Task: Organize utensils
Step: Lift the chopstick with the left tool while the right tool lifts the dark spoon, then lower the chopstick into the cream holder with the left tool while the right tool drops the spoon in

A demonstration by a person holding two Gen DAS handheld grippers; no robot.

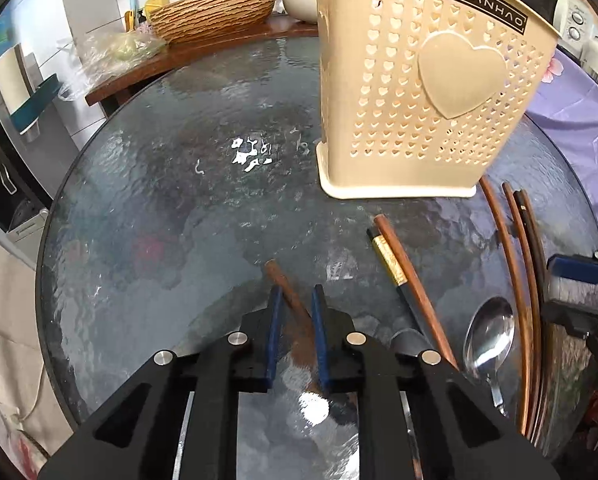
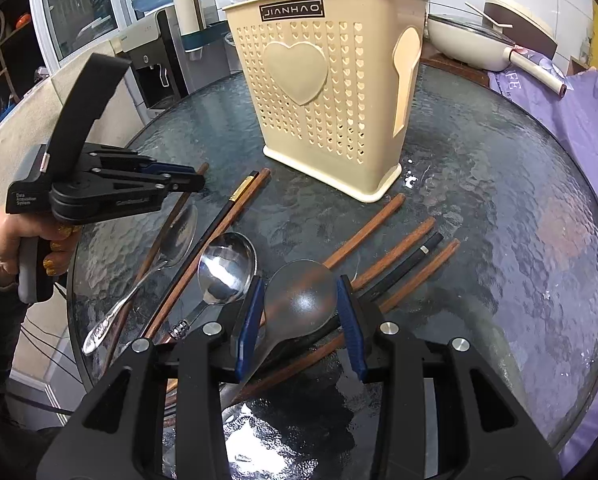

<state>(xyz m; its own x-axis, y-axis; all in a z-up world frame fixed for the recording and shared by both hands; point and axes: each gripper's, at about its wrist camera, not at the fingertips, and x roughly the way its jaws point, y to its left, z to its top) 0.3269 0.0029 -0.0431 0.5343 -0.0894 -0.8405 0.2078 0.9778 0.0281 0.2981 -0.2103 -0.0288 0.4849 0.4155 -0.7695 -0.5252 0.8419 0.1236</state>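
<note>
On the round dark textured-glass tabletop, my left fingers narrow around one brown wooden chopstick, my right fingers wide astride a steel spoon's bowl, the beige heart-perforated plastic utensil holder upright beyond both.

Behind your round glass table stood a woven basket, a white bowl, a microwave, a water dispenser and a lidded white pan.
</note>
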